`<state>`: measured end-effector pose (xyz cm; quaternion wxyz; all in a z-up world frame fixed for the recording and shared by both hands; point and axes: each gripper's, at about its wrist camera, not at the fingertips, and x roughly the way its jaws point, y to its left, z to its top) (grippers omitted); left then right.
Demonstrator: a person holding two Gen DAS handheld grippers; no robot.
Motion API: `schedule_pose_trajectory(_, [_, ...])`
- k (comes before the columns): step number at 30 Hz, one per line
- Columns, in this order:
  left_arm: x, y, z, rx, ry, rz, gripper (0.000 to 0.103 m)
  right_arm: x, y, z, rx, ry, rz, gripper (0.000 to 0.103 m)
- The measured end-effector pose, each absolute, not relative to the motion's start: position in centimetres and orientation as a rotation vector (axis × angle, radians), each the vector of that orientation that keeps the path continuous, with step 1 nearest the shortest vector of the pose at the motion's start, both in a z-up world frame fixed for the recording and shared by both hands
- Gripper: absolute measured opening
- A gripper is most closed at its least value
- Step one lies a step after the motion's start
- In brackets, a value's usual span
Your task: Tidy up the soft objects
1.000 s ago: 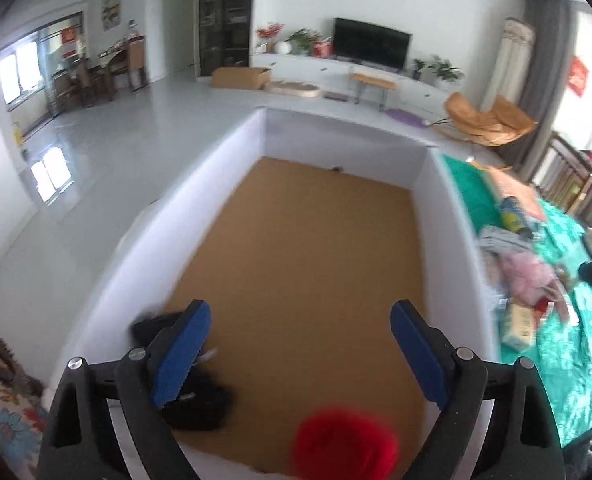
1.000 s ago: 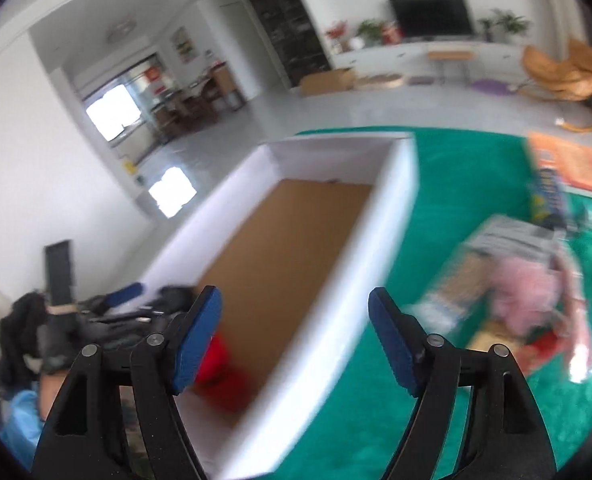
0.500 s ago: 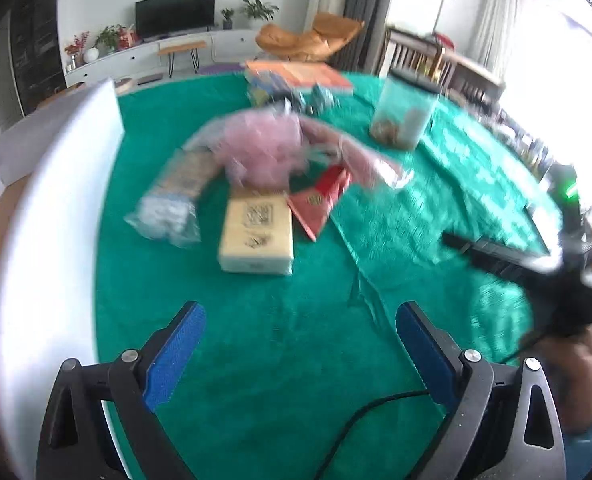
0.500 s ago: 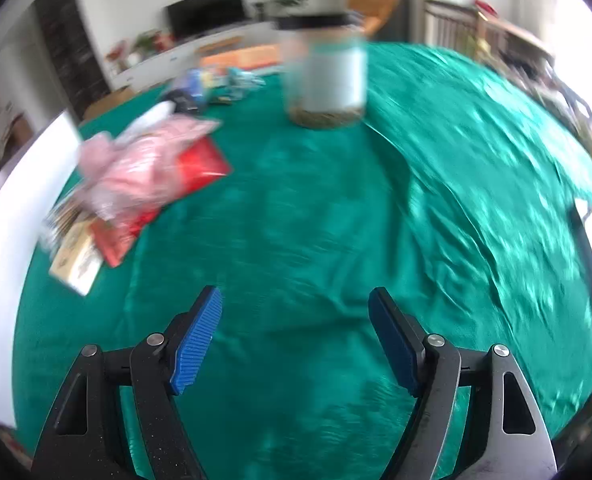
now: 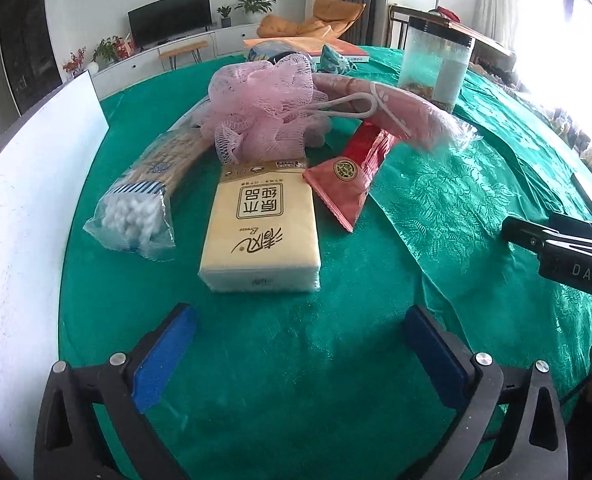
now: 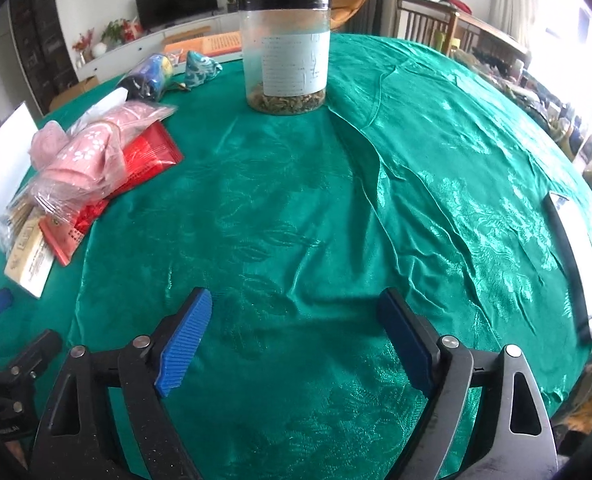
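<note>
Both your claws have swung away from the box to the green surface [image 5: 436, 208]. Left claw [image 5: 300, 354] is opening wide, empty; the tissue pack [image 5: 261, 232] lies at 12 o'clock, the pink mesh pouf [image 5: 263, 108] beyond. Right claw [image 6: 296, 336] is opening, empty; the jar [image 6: 285, 52] stands at 12 o'clock.

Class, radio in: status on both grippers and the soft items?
Left gripper and right gripper opening, nothing between. Tissue pack nearest left gripper, untouched. Pink mesh sponge overlaps its far end.
</note>
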<state>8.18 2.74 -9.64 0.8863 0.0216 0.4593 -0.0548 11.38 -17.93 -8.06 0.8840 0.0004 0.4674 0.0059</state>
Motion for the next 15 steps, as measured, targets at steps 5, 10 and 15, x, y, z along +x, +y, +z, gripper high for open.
schedule_pose_trajectory(5, [8.13,2.68,-9.71,0.047,0.954,-0.113,0.103,11.41,-17.96,-8.42,-0.001,0.971,0.016,0.091])
schedule_pose_trajectory(10, [8.14,2.69,-9.72,0.047,0.954,-0.113,0.103,11.37,-17.95,-8.43,-0.002,0.971,0.017,0.091])
schedule_pose_trajectory(15, [8.18,2.71,-9.73,0.047,0.954,-0.113,0.103,11.34,-17.96,-8.43,-0.002,0.971,0.017,0.091])
